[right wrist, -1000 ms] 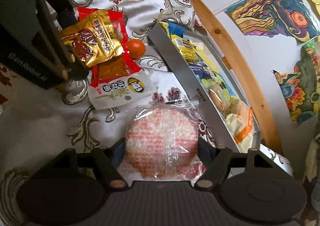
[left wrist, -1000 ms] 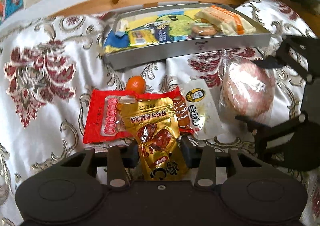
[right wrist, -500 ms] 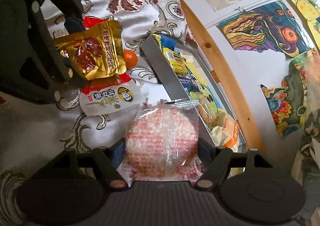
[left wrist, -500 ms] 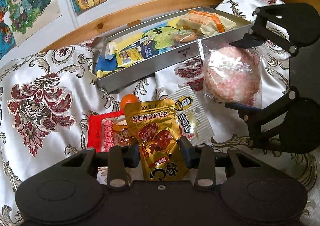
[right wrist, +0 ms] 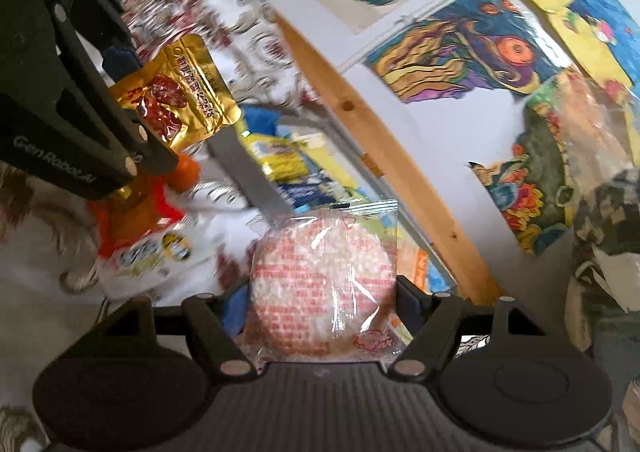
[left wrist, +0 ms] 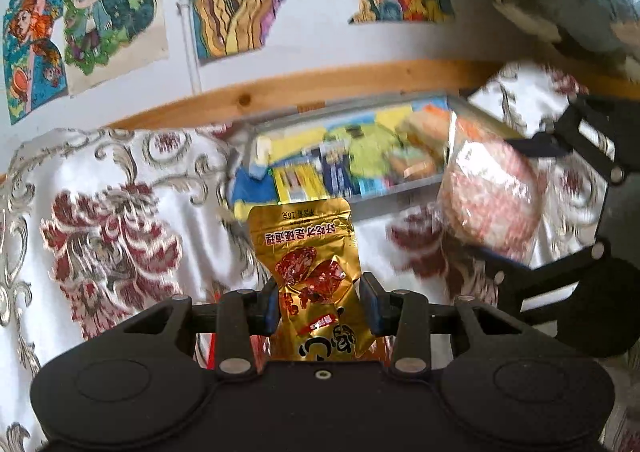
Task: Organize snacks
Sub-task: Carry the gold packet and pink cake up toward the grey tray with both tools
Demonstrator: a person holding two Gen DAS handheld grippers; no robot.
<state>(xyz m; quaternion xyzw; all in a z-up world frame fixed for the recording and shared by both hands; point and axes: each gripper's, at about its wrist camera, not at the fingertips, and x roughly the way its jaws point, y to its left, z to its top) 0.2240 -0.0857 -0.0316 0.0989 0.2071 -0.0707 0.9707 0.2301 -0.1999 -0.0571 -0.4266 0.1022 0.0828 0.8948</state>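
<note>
Above the patterned cloth [left wrist: 120,188], the left claw [left wrist: 320,306] pinched a gold pouch [left wrist: 310,264]; the right claw [right wrist: 320,304] gripped a wrapped rice cake [right wrist: 324,284] near the metal tray [left wrist: 400,188].

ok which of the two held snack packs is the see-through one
The round rice cake pack, in the right gripper: clear wrapper with red print. The left gripper holds an opaque gold pouch.

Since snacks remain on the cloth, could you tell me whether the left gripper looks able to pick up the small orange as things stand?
Probably not: the left gripper has its jaws shut on the gold pouch, and the orange sits below it, partly hidden.
</note>
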